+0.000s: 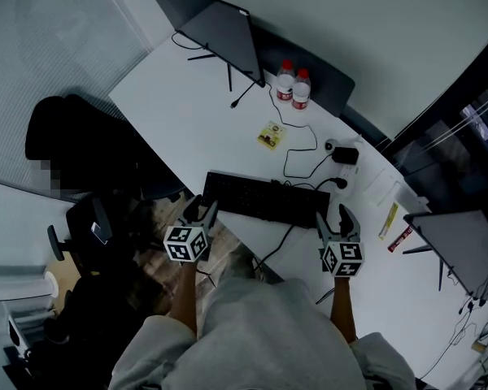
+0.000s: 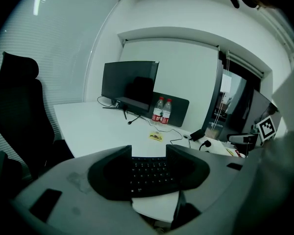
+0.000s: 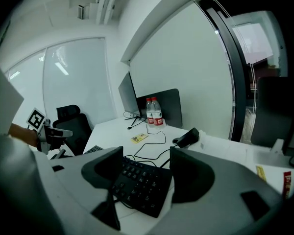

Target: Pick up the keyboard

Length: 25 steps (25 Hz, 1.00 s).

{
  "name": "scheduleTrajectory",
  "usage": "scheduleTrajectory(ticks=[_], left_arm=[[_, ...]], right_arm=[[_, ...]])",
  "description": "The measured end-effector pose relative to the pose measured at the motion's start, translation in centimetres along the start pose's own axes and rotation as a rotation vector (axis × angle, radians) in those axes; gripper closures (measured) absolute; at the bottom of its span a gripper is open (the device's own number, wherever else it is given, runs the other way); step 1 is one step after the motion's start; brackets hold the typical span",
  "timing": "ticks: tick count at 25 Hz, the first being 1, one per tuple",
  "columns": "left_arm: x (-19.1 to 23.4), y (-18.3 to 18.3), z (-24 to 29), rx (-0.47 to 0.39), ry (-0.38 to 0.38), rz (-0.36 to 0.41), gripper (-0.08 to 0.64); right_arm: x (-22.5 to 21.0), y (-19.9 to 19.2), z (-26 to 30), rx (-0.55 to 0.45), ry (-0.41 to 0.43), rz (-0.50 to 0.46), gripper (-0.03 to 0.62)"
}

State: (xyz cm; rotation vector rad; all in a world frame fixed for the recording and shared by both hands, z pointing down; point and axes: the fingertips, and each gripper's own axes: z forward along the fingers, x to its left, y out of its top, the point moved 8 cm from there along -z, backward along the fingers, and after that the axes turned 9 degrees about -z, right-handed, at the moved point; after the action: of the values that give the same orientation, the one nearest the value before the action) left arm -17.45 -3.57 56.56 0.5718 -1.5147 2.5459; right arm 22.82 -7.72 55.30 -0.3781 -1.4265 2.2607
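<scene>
A black keyboard (image 1: pixel 264 200) lies flat near the front edge of the white desk (image 1: pixel 187 112). My left gripper (image 1: pixel 202 209) sits at the keyboard's left end. Seen from the left gripper view, the left gripper (image 2: pixel 148 153) has its jaws apart, and the keyboard (image 2: pixel 148 174) end shows low in the gap between them. My right gripper (image 1: pixel 333 218) sits at the keyboard's right end. The right gripper (image 3: pixel 146 155) also has its jaws apart over the keyboard (image 3: pixel 139 182) corner. Neither pair of pads presses on the keys.
A dark monitor (image 1: pixel 220 31) stands at the back, with two water bottles (image 1: pixel 294 85) beside it. A yellow card (image 1: pixel 270 135), a black adapter (image 1: pixel 345 154) and looping cable (image 1: pixel 302 149) lie behind the keyboard. A second monitor (image 1: pixel 459 246) stands at right, an office chair (image 1: pixel 73 140) at left.
</scene>
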Motion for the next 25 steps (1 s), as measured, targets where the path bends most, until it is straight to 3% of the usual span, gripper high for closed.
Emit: scheduleTrajectory(ticks=[14, 25], left_arm=[[4.4, 0.9, 4.4, 0.072, -0.060, -0.023, 0.351], [7.3, 0.1, 8.2, 0.185, -0.110, -0.048, 0.284]], right_arm=[[0.9, -0.8, 2.1, 0.094, -0.090, 0.039, 0.301], [0.7, -0.7, 3.8, 0.154, -0.160, 0.051, 0.304]])
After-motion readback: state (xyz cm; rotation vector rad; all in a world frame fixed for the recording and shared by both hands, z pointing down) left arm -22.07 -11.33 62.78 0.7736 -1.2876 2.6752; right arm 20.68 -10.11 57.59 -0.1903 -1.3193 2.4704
